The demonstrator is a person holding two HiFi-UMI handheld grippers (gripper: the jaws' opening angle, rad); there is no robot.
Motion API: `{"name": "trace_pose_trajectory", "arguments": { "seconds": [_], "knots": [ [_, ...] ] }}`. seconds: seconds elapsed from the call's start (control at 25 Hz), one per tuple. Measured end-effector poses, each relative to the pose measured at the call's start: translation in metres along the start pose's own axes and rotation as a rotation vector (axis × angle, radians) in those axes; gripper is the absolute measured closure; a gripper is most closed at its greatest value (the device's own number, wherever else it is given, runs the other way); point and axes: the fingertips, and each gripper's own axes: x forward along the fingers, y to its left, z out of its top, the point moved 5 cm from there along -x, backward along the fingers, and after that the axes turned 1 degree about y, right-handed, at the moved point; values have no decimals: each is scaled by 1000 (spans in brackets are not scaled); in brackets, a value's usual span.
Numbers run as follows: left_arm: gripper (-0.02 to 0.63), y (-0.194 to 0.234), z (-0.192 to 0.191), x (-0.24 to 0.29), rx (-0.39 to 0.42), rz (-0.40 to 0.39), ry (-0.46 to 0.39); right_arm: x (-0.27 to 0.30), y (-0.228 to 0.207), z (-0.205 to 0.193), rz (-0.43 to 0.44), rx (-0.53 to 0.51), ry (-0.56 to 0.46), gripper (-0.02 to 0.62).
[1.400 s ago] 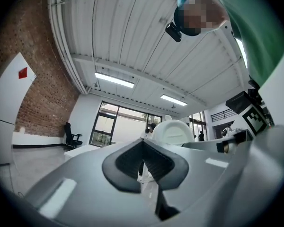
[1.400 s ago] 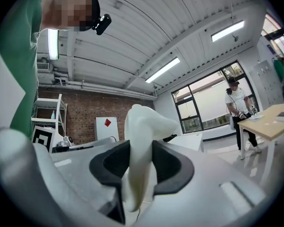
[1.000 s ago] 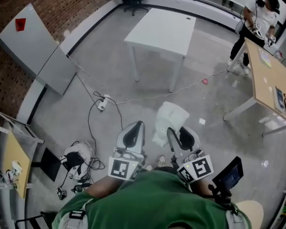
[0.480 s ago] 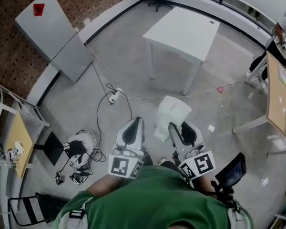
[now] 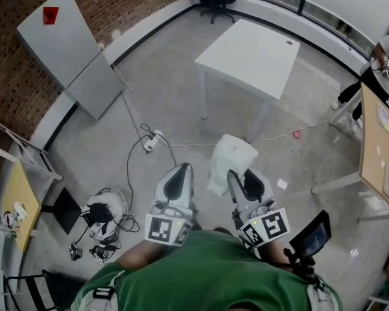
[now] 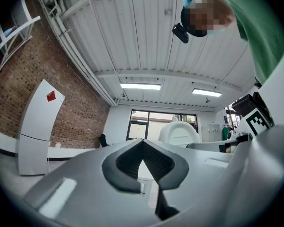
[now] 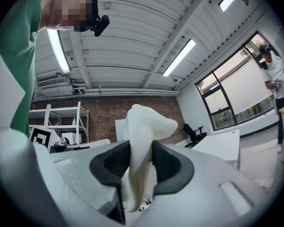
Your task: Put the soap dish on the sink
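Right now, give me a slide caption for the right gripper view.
Right tongs clamp the white soap dish, brick wall and shelf rack behind.

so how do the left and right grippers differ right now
The right gripper is clamped on the white soap dish, jaws apart; the left gripper has jaws together, nothing between them. The dish juts out past the right gripper's tips; nothing juts from the left gripper. Both point forward side by side.
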Motion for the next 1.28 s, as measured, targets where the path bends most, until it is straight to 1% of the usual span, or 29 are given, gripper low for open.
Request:
{"name": "trace_pose_trajectory", "arguments": {
  "seconds": [0.16, 0.48, 0.64, 0.84, 1.08, 1.28],
  "knots": [
    [600, 33, 0, 18, -16, -4, -16, 37, 3, -1, 1, -21, 3, 465],
    [600, 98, -3, 46, -43, -33, -15, 108, 15, -8, -10, -37, 13, 465],
    [600, 123, -7, 54, -55, -59, -7, 139, 21, -15, -19, -32, 18, 465],
    [600, 150, -11, 61, -63, -55, 8, 167, 24, -23, -24, -22, 34, 465],
    [600, 164, -11, 91, -55, -44, -2, 199, 3, -20, 2, -18, 38, 465],
    [600, 180, -14, 129, -27, 0, 15, 235, -28, -18, 41, 4, 31, 465]
  ]
}}
